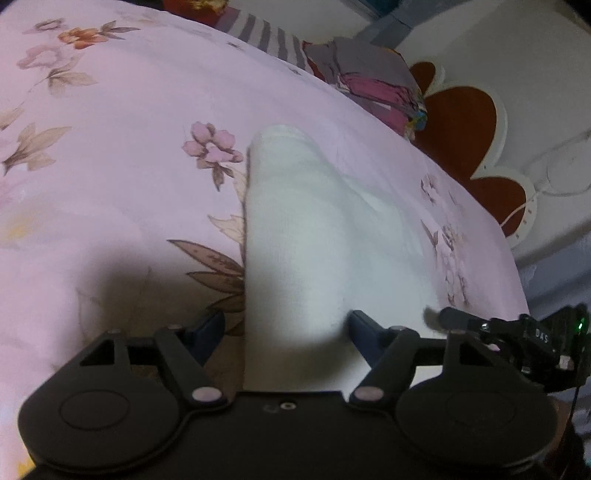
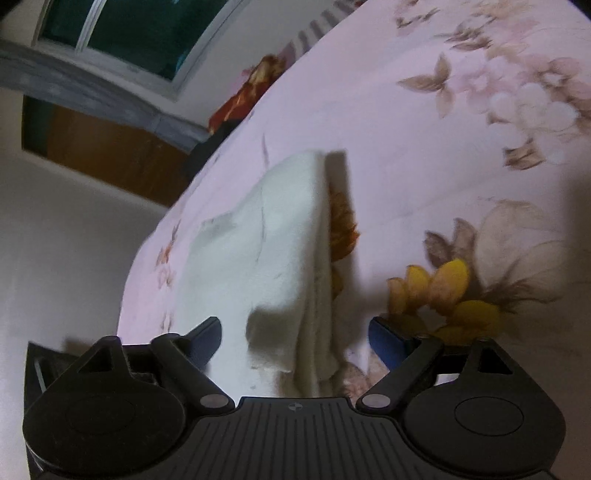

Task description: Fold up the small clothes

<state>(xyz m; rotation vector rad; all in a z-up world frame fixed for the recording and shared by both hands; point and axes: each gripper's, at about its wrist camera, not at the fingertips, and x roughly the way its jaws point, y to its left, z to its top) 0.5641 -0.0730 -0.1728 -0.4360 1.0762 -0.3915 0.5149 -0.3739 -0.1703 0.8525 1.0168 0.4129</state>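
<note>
A small white garment (image 1: pixel 295 221) lies folded into a narrow strip on the pink floral bedsheet (image 1: pixel 110 166). My left gripper (image 1: pixel 287 330) stands open over its near end, with the cloth running between the blue fingers (image 1: pixel 210 328) and no pad pressing on it. In the right wrist view the same white garment (image 2: pixel 258 240) shows stacked layers along its right edge. My right gripper (image 2: pixel 295 339) is open astride the near end, and its fingertips (image 2: pixel 384 339) stand apart from the cloth. Part of the right gripper's black body (image 1: pixel 517 336) shows at the far right of the left wrist view.
A striped cloth (image 1: pixel 266 37) and a colourful garment (image 1: pixel 369 85) lie at the far edge of the bed. Beyond the bed's right edge is a white mat with a red flower (image 1: pixel 461 129). A window (image 2: pixel 129 33), a wooden panel (image 2: pixel 110 155) and a red cloth (image 2: pixel 243 99) show past the bed.
</note>
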